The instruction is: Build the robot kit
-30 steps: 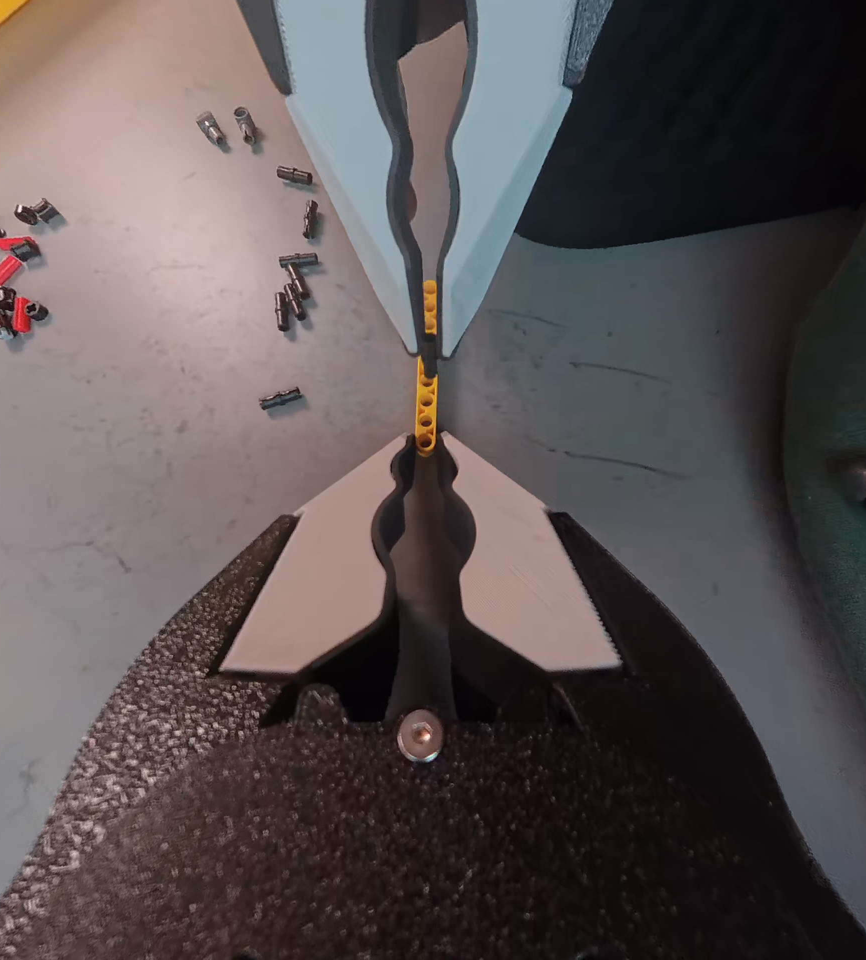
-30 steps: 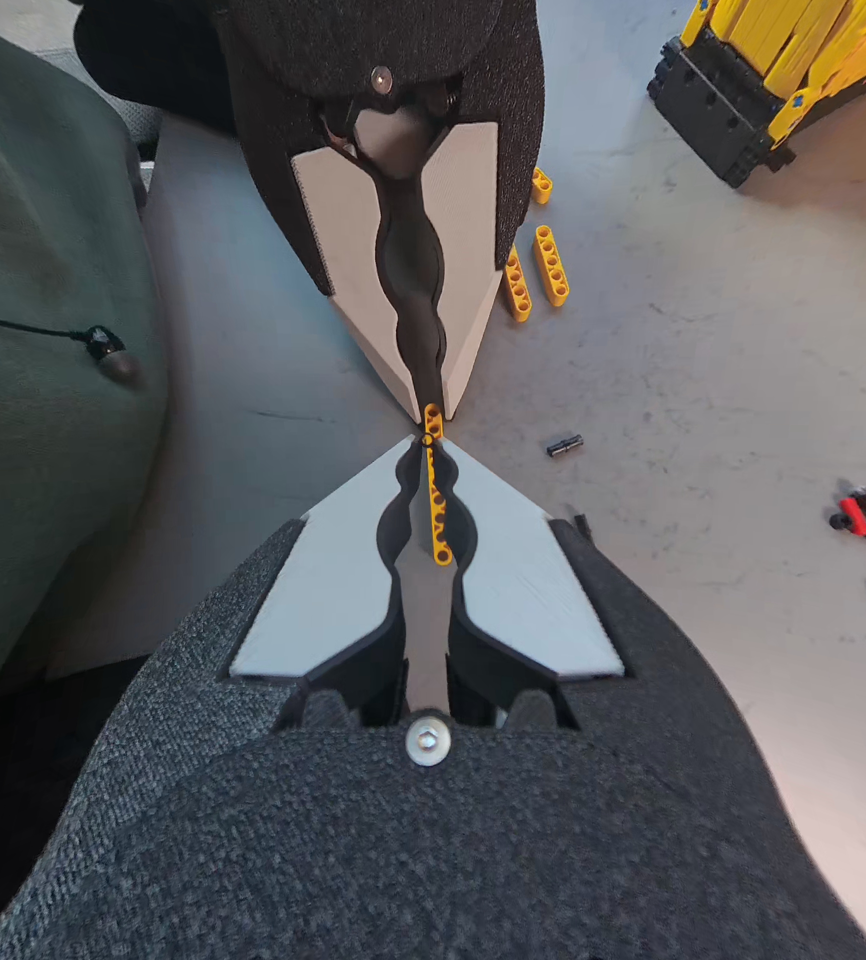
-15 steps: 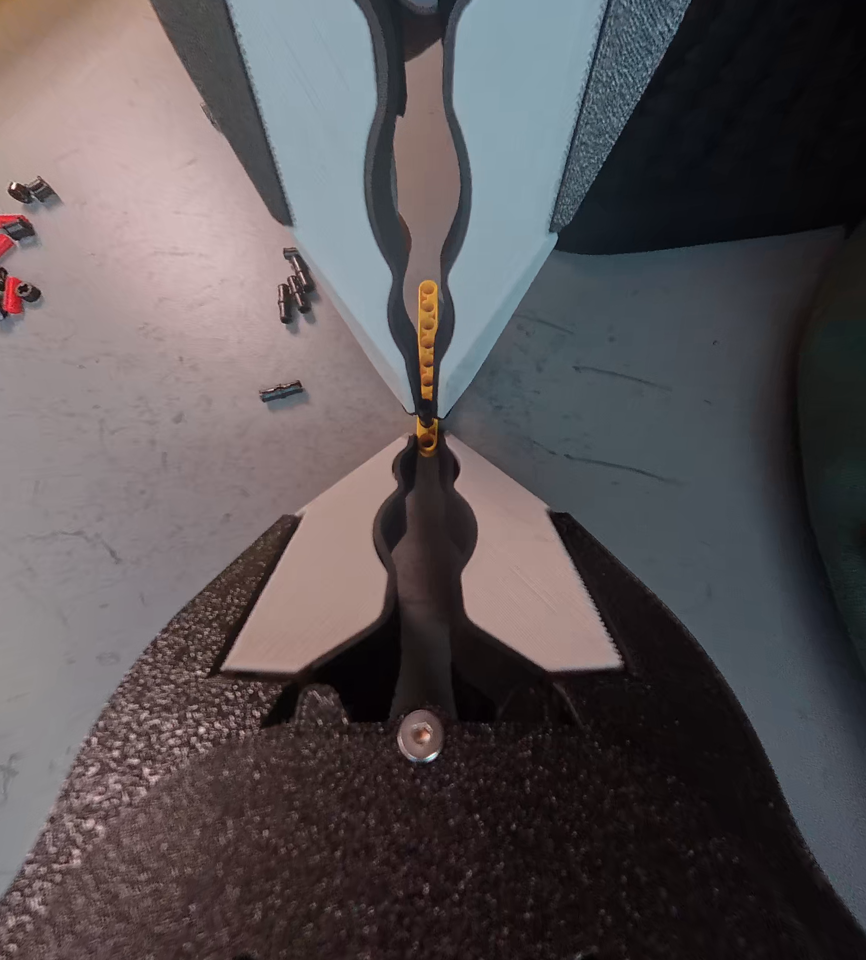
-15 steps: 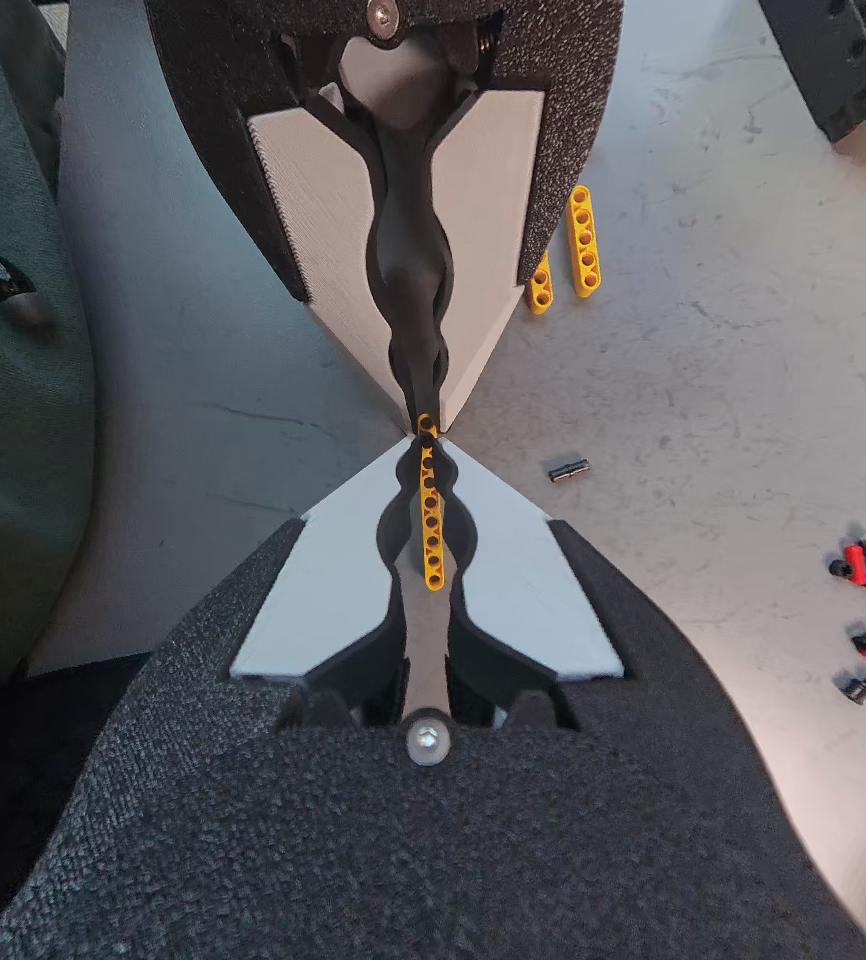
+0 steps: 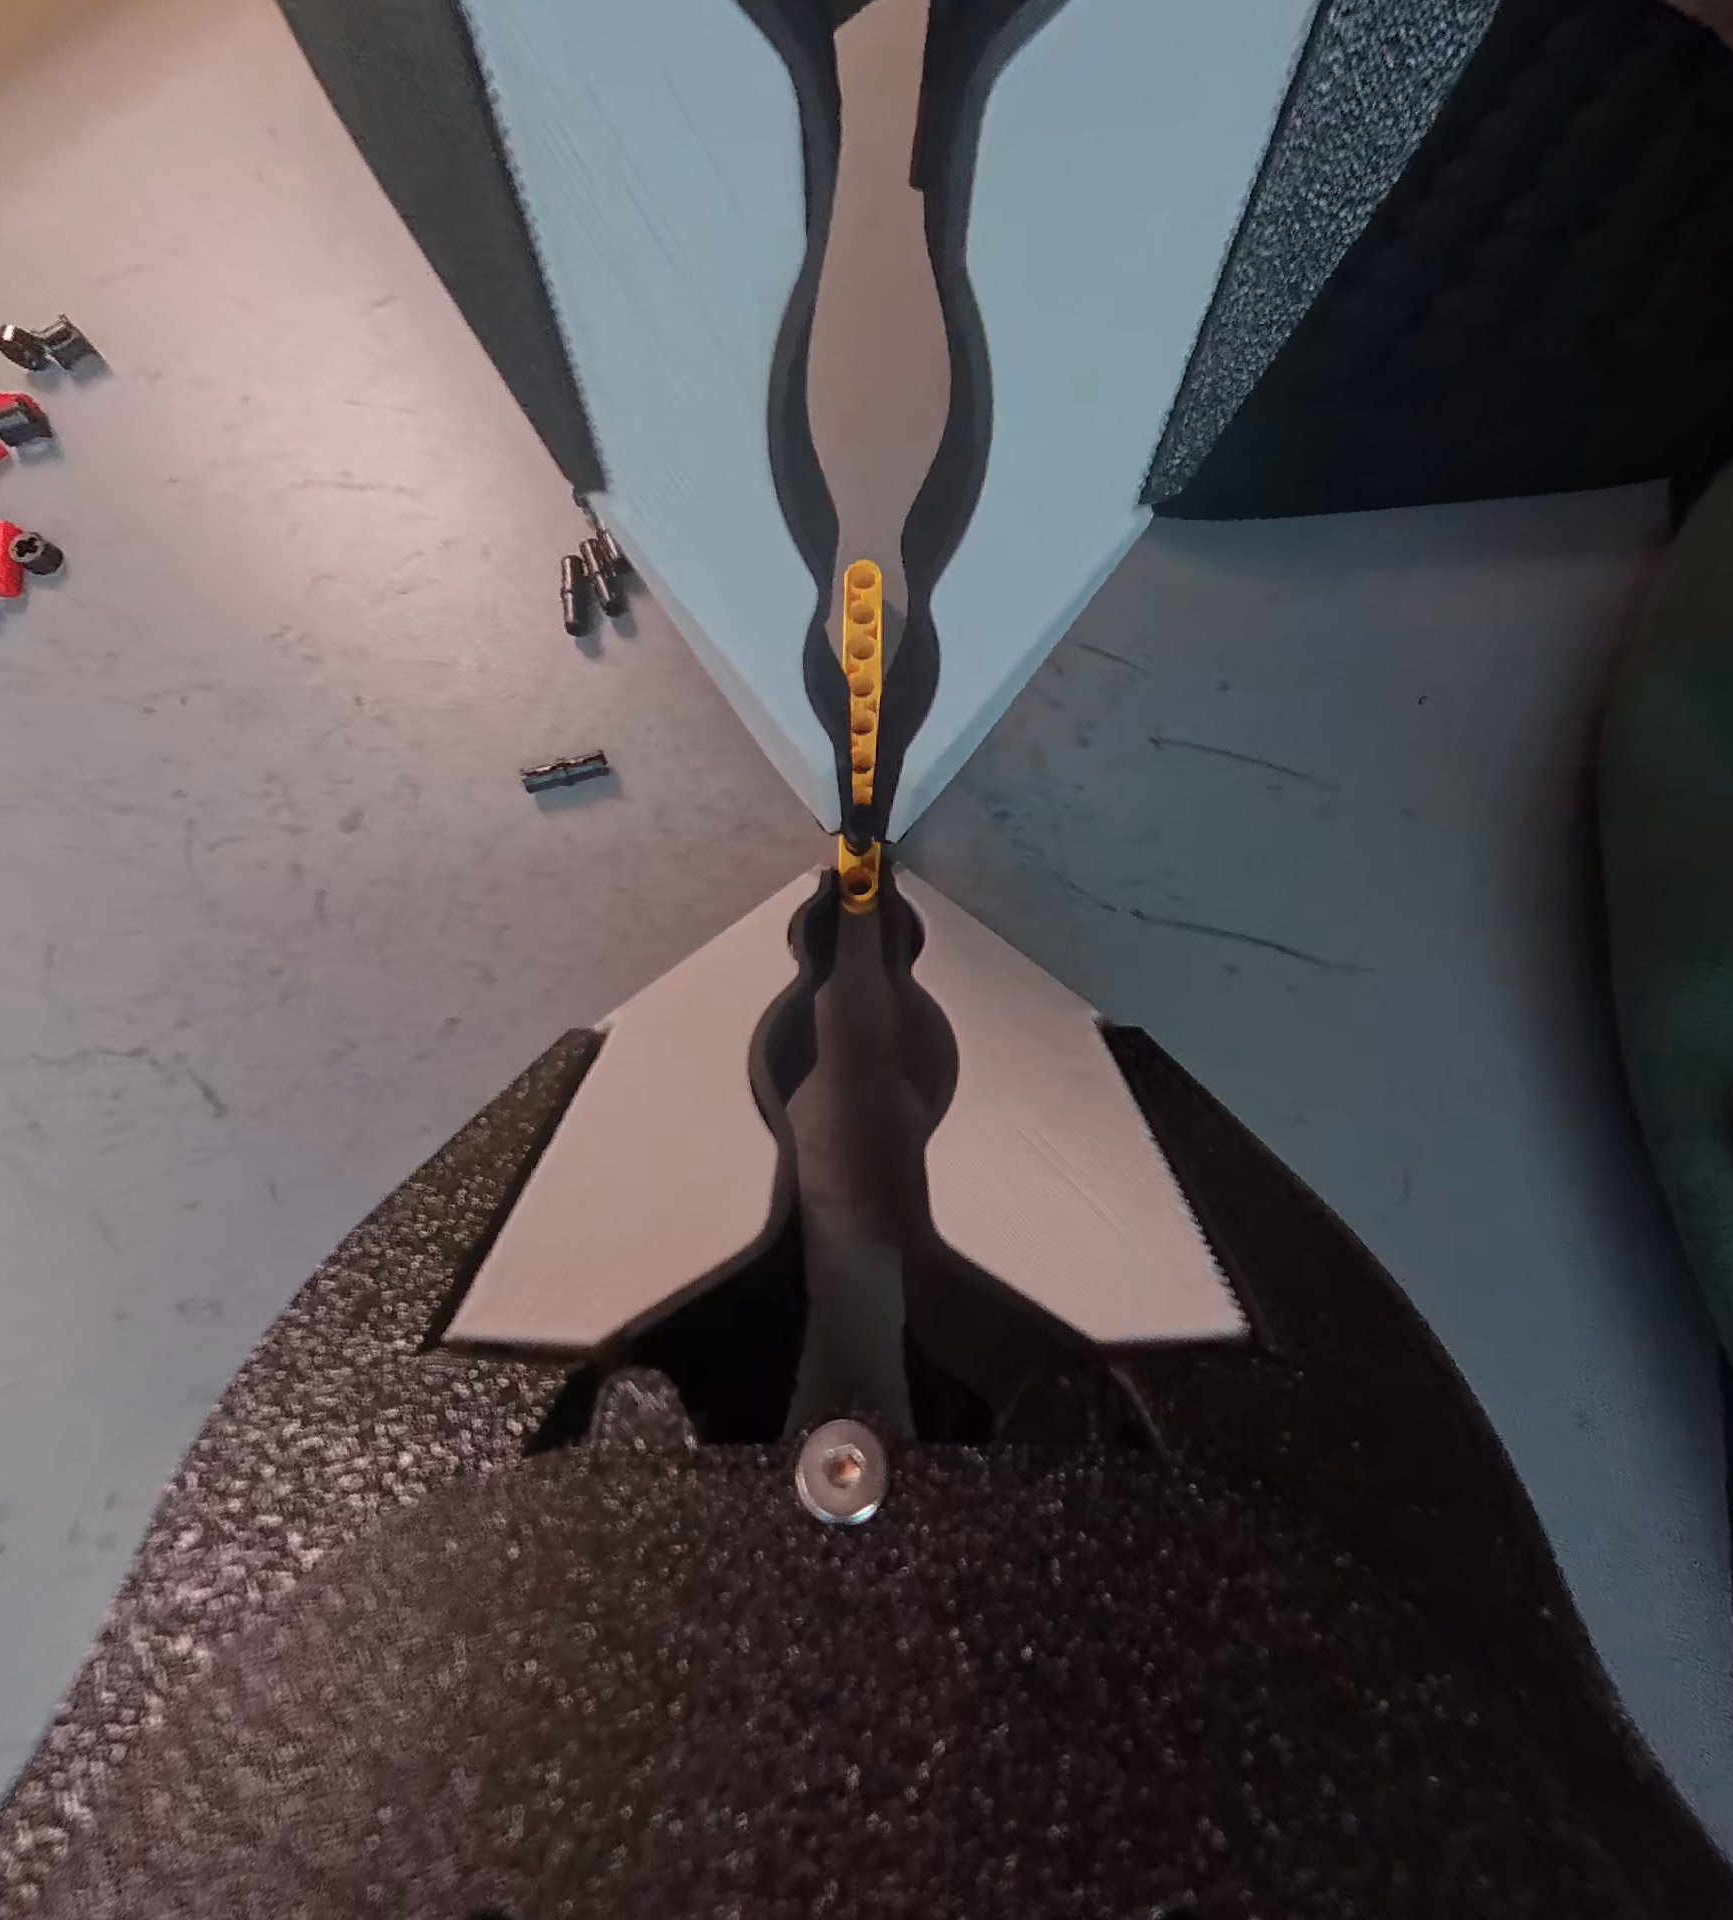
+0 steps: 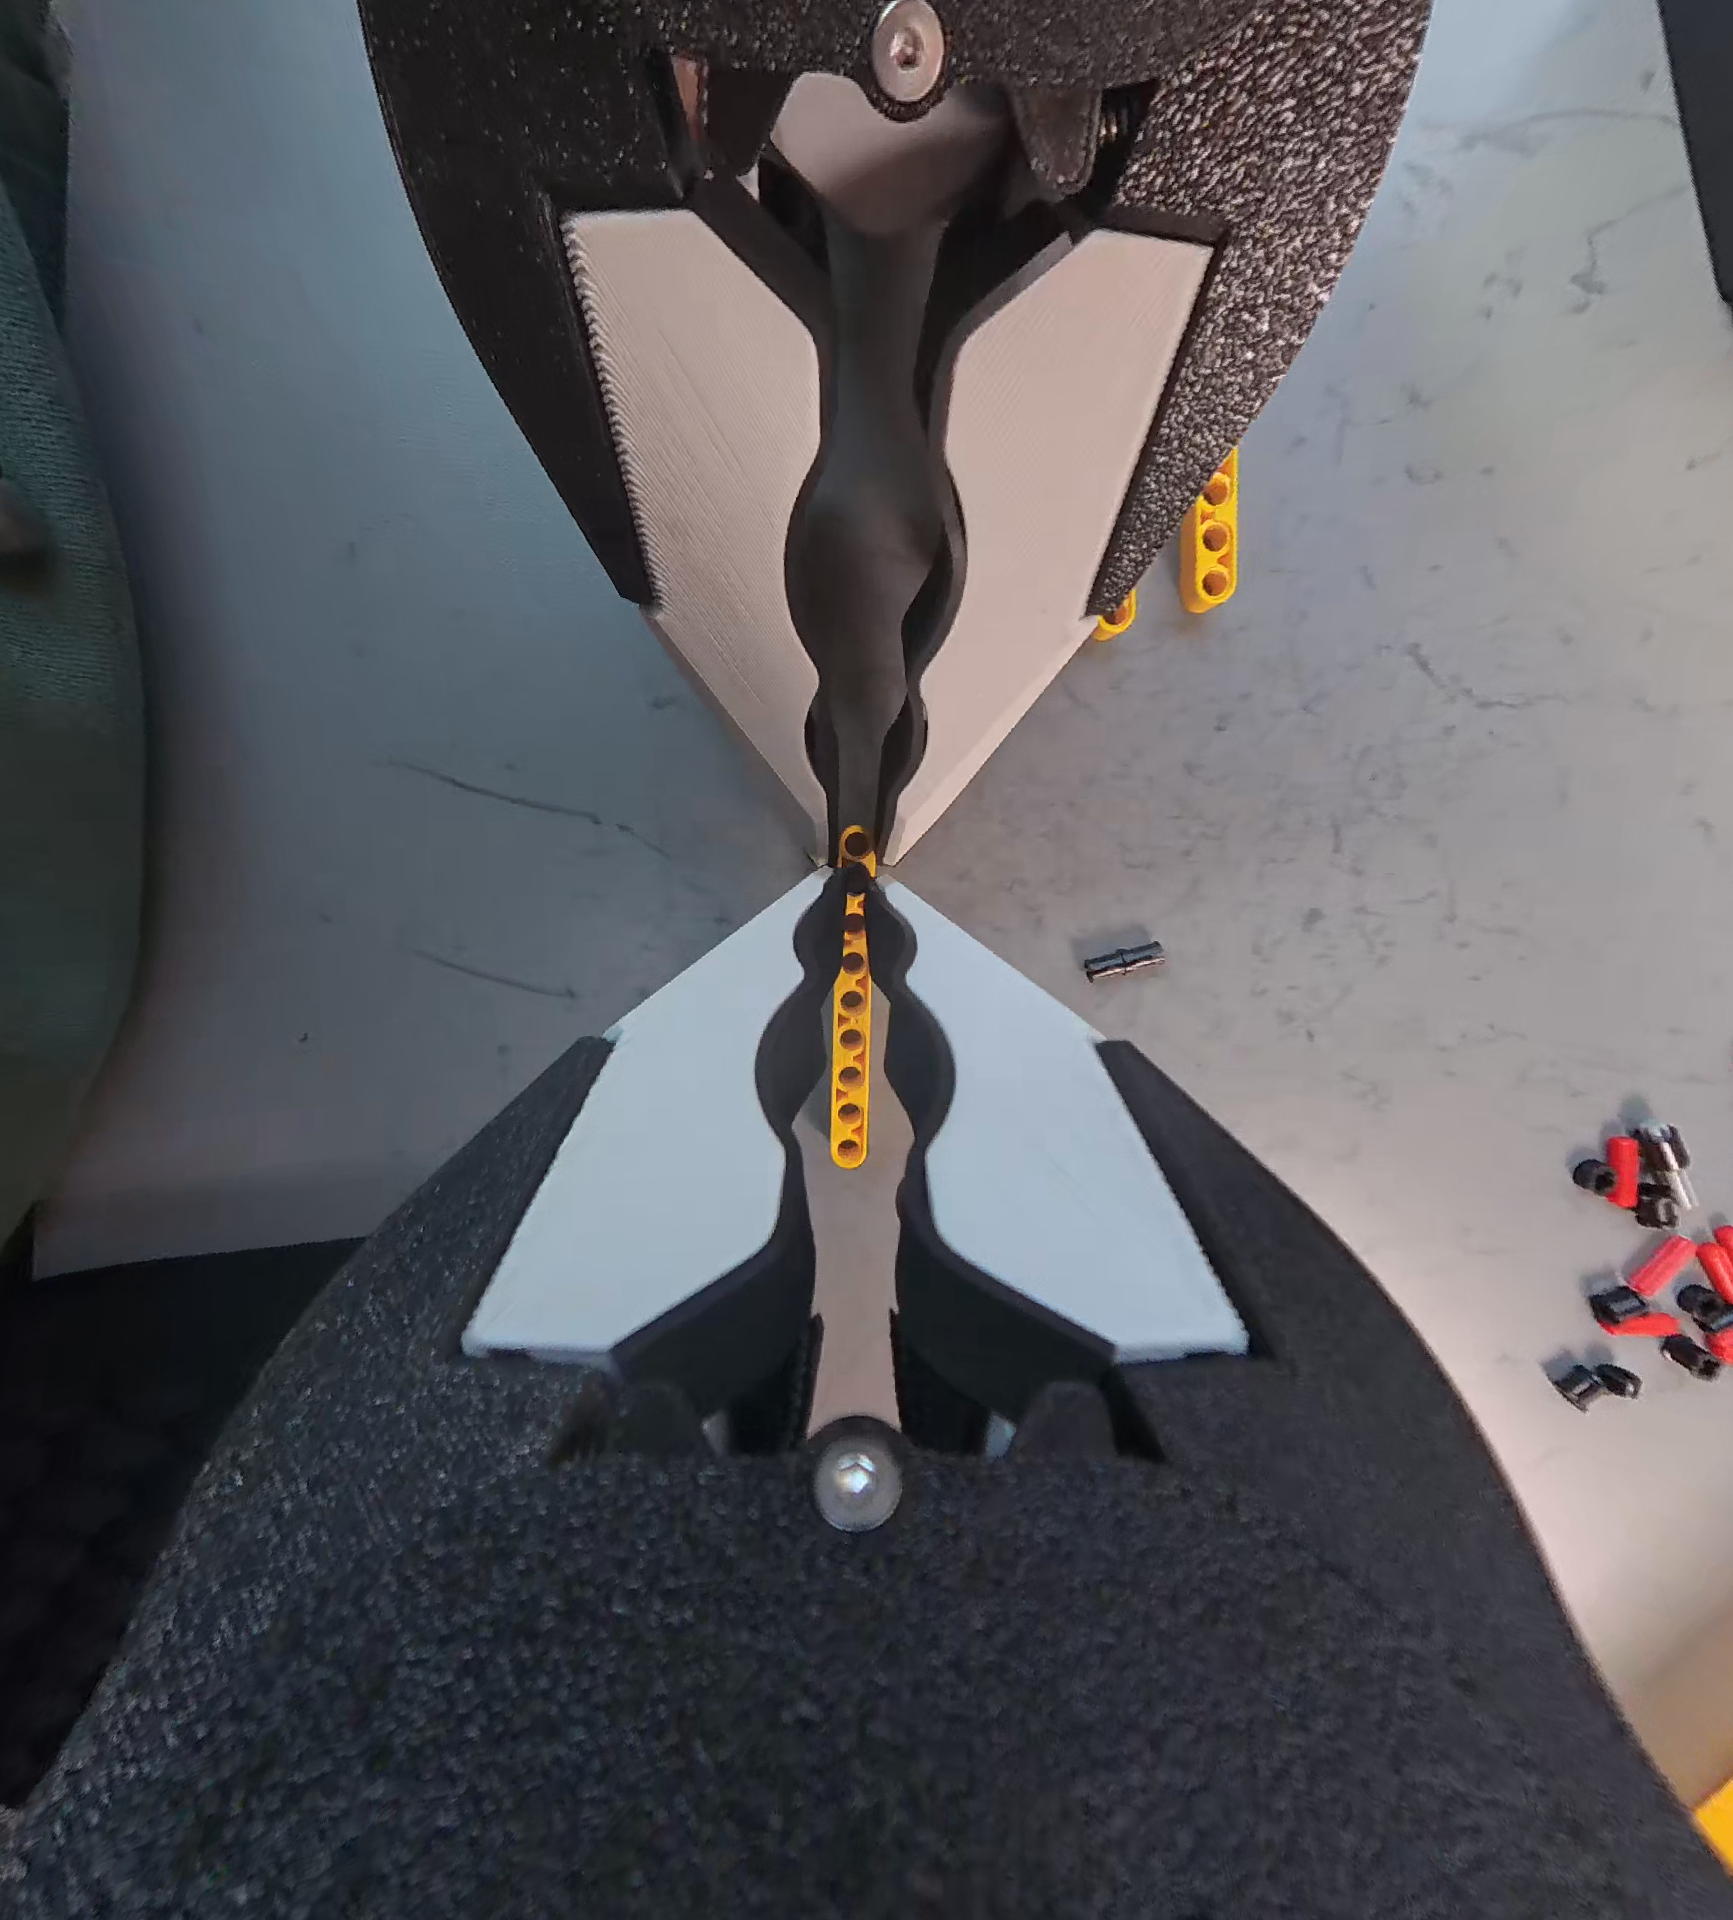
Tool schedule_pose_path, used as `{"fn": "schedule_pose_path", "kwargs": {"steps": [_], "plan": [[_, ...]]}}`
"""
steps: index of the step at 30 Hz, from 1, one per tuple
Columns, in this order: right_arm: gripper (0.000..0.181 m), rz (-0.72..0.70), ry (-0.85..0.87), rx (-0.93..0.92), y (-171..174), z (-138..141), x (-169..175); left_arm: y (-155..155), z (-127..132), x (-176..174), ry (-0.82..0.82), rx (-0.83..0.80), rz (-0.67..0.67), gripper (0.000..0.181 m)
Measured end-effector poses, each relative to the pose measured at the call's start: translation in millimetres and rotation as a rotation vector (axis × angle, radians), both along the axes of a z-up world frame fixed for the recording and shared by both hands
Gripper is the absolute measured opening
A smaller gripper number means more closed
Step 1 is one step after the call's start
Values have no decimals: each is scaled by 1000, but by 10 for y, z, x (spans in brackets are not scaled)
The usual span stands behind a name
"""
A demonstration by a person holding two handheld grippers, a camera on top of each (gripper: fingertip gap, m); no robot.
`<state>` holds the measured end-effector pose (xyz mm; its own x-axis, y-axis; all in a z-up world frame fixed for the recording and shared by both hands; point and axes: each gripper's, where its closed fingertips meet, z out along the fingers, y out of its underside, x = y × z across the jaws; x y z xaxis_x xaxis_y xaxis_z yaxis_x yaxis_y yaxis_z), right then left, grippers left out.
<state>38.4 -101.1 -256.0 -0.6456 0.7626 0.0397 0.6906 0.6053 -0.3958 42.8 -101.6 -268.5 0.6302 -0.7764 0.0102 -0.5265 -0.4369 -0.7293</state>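
Grippers closer than a second ago: left gripper (image 5: 858,902) and right gripper (image 6: 854,881) now tip to tip at frame centre, above grey scuffed surface (image 5: 218,935). Right fingers nearly closed, clamping long yellow perforated plastic beam (image 6: 849,1049). Left fingers pinch short yellow holed end (image 5: 857,879). One piece or two: cannot tell.

scuffed grey table (image 5: 218,1039), black pins (image 5: 565,775), red connectors (image 6: 1724,1288)

Workshop bench, scuffed grey tabletop (image 5: 218,935), scattered red-and-black connector pins (image 6: 1714,1299)
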Motion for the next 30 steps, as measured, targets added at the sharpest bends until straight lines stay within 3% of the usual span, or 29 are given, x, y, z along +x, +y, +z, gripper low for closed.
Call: {"fn": "schedule_pose_path", "kwargs": {"steps": [1, 13, 22, 30], "plan": [[2, 5, -4, 2, 3, -2, 9, 0, 0, -1, -1, -2, 1, 6], [0, -12, -17, -70, -39, -31, -8, -9, -5, -1, -3, -6, 3, 7], [0, -135, 126, -248, -31, -14, -7, -12, -4, 0, -6, -10, 2, 7], [4, -136, 186, -210, -12, -11, 28, -19, -2, 6, -5, -7, -4, 7]]}}
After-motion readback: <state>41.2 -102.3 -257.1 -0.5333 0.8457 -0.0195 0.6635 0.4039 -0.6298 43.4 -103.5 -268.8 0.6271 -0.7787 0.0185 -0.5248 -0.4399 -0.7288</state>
